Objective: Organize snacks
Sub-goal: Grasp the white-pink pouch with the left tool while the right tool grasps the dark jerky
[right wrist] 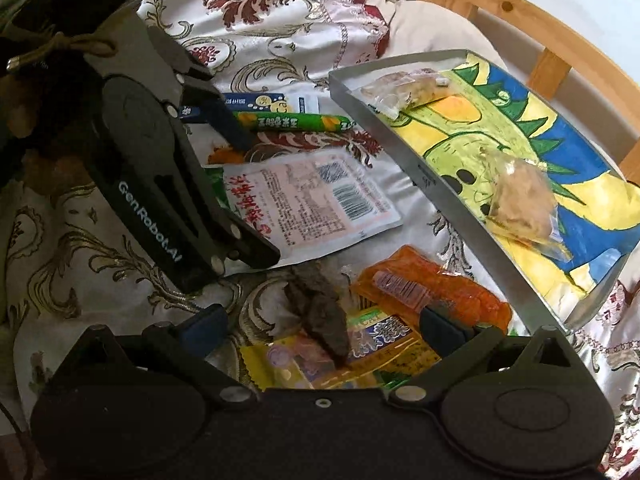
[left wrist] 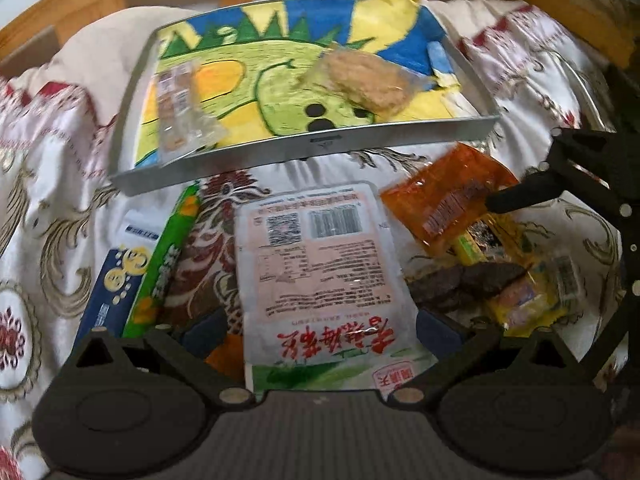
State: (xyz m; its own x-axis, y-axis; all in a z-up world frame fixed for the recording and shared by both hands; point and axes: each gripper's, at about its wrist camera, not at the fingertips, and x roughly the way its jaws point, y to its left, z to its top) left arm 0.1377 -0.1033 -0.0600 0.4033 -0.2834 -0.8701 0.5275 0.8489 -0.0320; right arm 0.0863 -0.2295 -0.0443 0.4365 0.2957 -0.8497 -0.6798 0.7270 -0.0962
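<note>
Two hand-held grippers hang over a spread of loose snacks on a patterned cloth, midway through sorting them into a metal tray lined with a bright drawing. Two clear-wrapped pieces already lie in the tray: a cake toward its right and a small packet at its left. The left gripper, jaws wide and empty, straddles the near end of a pink pouch lying flat just short of the tray. The right gripper, also wide and empty, is low over a heap of a dark jerky piece, an orange pack and yellow packs. A green stick and a blue packet wait at the left. The pouch looks the likely next pick: the left jaws must drop, close on its thin edge, then lift it over the tray wall.
</note>
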